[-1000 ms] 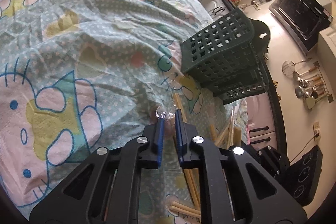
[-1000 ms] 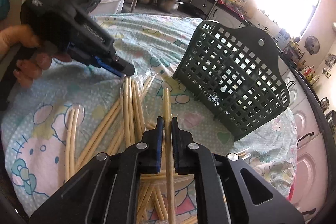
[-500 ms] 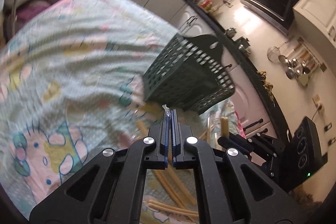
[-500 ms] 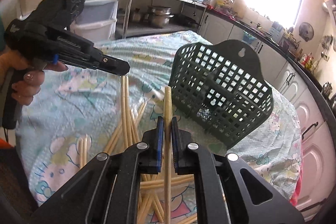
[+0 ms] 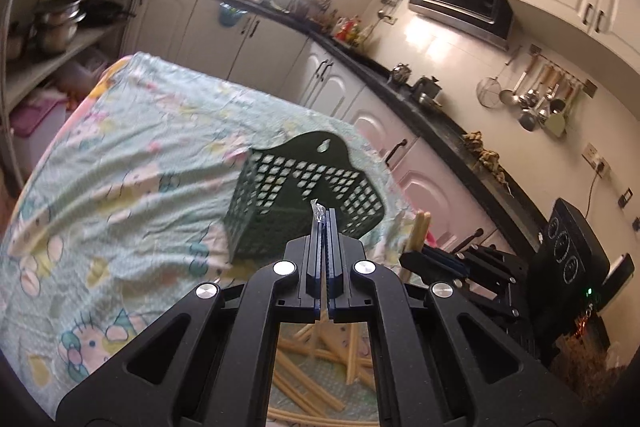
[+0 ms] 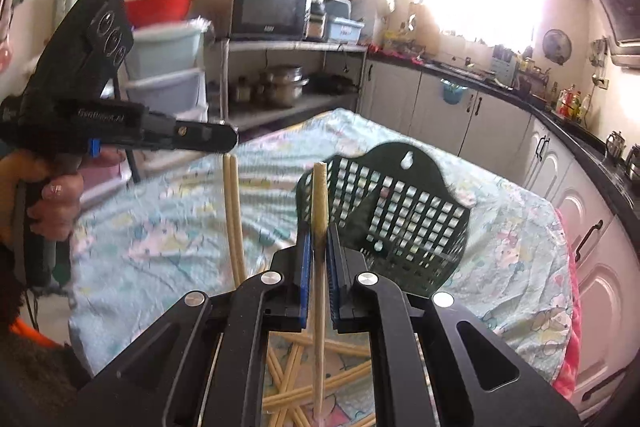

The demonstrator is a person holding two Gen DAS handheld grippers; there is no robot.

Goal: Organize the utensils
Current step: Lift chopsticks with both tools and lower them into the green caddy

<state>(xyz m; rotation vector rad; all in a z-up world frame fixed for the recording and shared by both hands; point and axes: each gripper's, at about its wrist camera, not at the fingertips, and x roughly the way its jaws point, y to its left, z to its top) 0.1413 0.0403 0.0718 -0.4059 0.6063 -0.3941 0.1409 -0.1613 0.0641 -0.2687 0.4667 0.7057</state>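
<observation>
While both hands were raised above the table (image 6: 500, 267), the right tool (image 6: 319, 239) clamped 1 chopstick (image 6: 320, 195) upright, and the left tool (image 5: 325, 223) pinched a wrapped pair's (image 6: 232, 203) plastic tip, evidently for the basket (image 6: 404, 223) beyond.

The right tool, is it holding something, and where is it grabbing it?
Yes. The right tool pinches one wooden chopstick near its upper end; a short piece pokes out above, and the long rest hangs below.
</observation>
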